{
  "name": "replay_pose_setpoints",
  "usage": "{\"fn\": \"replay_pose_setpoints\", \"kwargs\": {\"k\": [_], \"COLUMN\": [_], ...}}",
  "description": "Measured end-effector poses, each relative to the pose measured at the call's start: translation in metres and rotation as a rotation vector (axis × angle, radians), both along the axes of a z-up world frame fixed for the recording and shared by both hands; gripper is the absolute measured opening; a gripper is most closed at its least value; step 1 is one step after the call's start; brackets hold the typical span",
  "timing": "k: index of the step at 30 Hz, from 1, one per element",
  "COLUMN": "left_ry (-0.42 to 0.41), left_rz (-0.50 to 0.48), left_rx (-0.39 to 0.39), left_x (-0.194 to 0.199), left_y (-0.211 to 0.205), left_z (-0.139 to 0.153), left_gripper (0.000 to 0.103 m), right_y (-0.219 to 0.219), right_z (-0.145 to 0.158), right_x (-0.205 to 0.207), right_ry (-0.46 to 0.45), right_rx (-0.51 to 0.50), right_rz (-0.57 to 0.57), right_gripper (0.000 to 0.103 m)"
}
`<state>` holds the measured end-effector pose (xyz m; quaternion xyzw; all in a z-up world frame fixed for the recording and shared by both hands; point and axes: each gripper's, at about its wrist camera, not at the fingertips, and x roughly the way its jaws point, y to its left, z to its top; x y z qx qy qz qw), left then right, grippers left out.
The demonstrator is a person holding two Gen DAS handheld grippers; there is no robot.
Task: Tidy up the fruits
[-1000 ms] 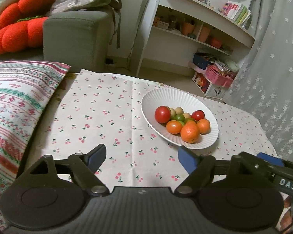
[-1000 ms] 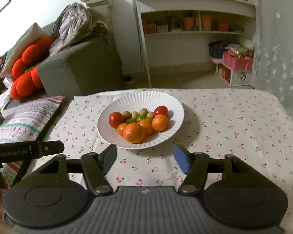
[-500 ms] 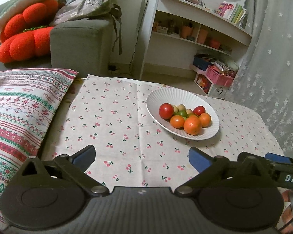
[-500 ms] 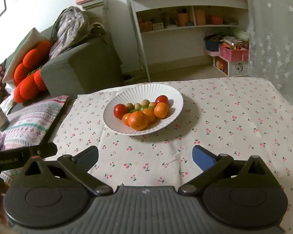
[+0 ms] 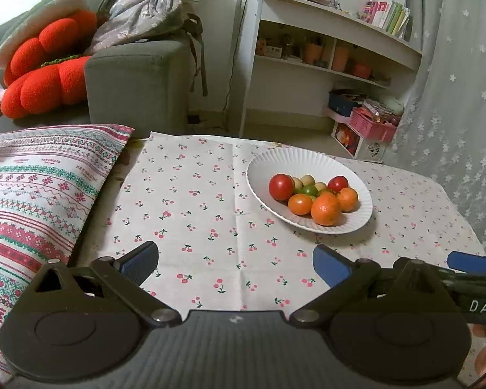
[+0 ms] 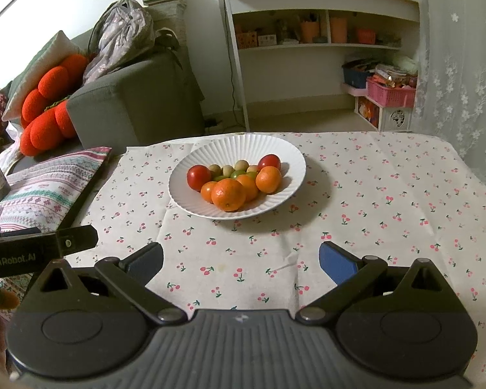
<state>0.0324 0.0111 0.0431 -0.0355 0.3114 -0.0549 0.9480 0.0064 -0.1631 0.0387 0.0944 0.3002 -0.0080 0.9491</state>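
Observation:
A white ribbed paper plate [image 5: 307, 165] [image 6: 243, 144] sits on a cherry-print tablecloth [image 5: 194, 214] and holds a pile of fruit. The pile has oranges [image 5: 326, 209] [image 6: 228, 194], two red tomatoes [image 5: 281, 186] [image 6: 198, 177], and small green and beige fruits [image 5: 308, 190] [image 6: 241, 164]. My left gripper [image 5: 236, 265] is open and empty, near the table's front edge, left of the plate. My right gripper [image 6: 240, 259] is open and empty, in front of the plate. Each gripper's side shows in the other's view.
A striped patterned cushion [image 5: 32, 201] [image 6: 48, 181] lies at the table's left edge. Behind stand a grey sofa [image 5: 136, 81] with a red flower pillow [image 5: 45, 68], a white shelf unit [image 6: 320, 45] and a pink basket [image 6: 390, 92]. A lace curtain [image 5: 463, 97] hangs at the right.
Both grippers have pulled back from the plate and risen a little, and both have opened wider. The fruit and plate have not moved.

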Motion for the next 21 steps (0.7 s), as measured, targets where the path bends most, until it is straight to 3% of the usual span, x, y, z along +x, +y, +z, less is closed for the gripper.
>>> {"fn": "replay_pose_setpoints", "kwargs": {"k": [3,21], "left_ry": [0.034,0.052], "left_rz": [0.001,0.016], "left_rx": [0.000,-0.007], "left_x": [0.0033,0.0050], "left_y": [-0.0008,-0.0018], "left_z": [-0.0017,-0.0077], "left_gripper": [0.100,0.100], "right_y": [0.0003,0.0034], "right_z": [-0.0003,-0.0029], "right_x": [0.0005,0.0027], "right_ry": [0.000,0.018], "right_rx": [-0.005,-0.049], "right_rz": [-0.007,-0.014], "right_gripper": [0.103,0.103]}}
